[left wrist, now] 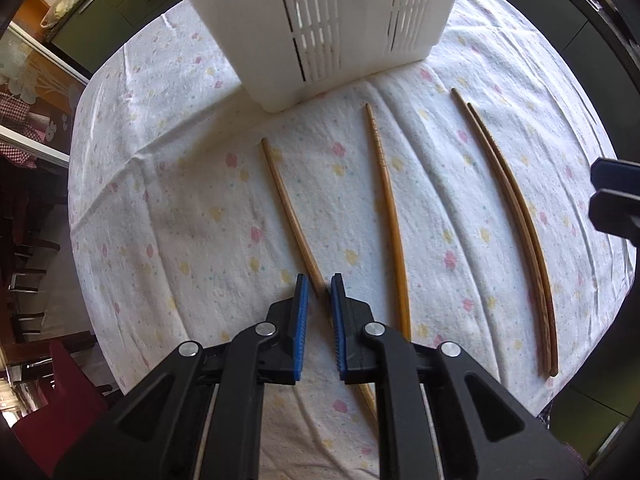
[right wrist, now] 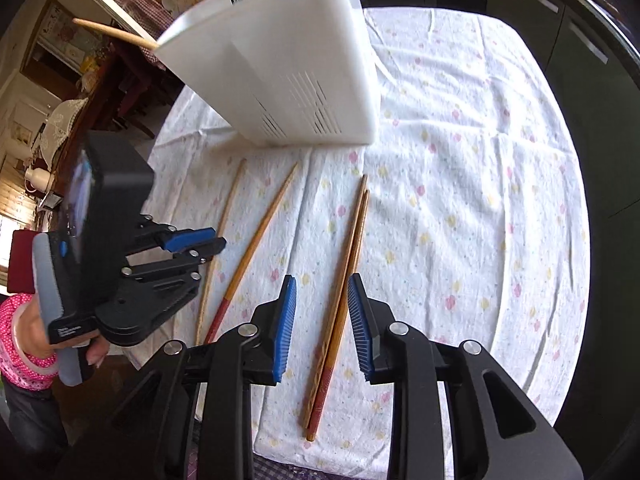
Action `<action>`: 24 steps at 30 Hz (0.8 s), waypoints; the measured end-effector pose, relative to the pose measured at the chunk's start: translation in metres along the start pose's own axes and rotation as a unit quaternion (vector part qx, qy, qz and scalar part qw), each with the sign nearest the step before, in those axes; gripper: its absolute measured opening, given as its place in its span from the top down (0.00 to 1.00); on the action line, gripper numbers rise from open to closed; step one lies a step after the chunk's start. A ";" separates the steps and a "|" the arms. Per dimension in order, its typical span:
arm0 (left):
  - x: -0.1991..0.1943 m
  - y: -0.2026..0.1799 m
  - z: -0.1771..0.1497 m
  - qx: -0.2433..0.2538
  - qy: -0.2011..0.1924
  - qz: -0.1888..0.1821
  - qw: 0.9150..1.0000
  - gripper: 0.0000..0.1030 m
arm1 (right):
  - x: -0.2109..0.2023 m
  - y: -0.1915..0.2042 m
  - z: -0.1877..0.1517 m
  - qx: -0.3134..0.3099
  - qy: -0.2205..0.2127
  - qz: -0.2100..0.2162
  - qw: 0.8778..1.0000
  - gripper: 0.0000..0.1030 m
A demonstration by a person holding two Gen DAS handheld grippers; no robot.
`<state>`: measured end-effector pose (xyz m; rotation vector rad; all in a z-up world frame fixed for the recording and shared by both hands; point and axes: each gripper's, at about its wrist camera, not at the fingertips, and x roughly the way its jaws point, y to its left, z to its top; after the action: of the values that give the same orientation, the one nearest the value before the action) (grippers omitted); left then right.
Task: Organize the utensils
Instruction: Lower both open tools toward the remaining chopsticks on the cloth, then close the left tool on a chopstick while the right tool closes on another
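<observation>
Several wooden chopsticks lie on the flowered tablecloth in front of a white slotted utensil holder [left wrist: 320, 28]. My left gripper [left wrist: 319, 284] is narrowly open, its blue pads on either side of the leftmost chopstick [left wrist: 288, 208], not clamped. A second chopstick [left wrist: 390, 200] lies just right, and a pair [left wrist: 516, 216] lies further right. In the right wrist view my right gripper [right wrist: 322, 292] is open and straddles the pair [right wrist: 348, 264] just above it. The left gripper [right wrist: 200, 242] shows there over the leftmost chopstick [right wrist: 228, 216]. The holder [right wrist: 288, 76] holds utensils.
The tablecloth [right wrist: 460, 200] covers a round table whose near edge is close to both grippers. A red chair [left wrist: 60, 400] stands at the left. Dark cabinets [right wrist: 580, 80] stand behind the table on the right.
</observation>
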<state>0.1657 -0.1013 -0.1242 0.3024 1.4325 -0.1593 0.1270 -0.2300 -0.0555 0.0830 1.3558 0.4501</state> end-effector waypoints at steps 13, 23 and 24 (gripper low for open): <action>0.000 0.003 -0.008 0.006 -0.017 -0.007 1.000 0.90 | 0.066 0.013 0.021 0.006 0.073 -0.061 0.995 0.78; -0.002 0.007 -0.011 0.000 -0.018 -0.016 1.000 0.90 | 0.092 0.037 0.034 -0.015 0.097 -0.125 0.987 0.78; -0.002 0.008 -0.011 -0.002 -0.019 -0.017 1.000 0.90 | 0.093 0.040 0.033 -0.024 0.096 -0.136 0.986 0.82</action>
<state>0.1571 -0.0909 -0.1229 0.2703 1.4009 -0.1897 0.1612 -0.1539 -0.1217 -0.1885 1.5195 0.2654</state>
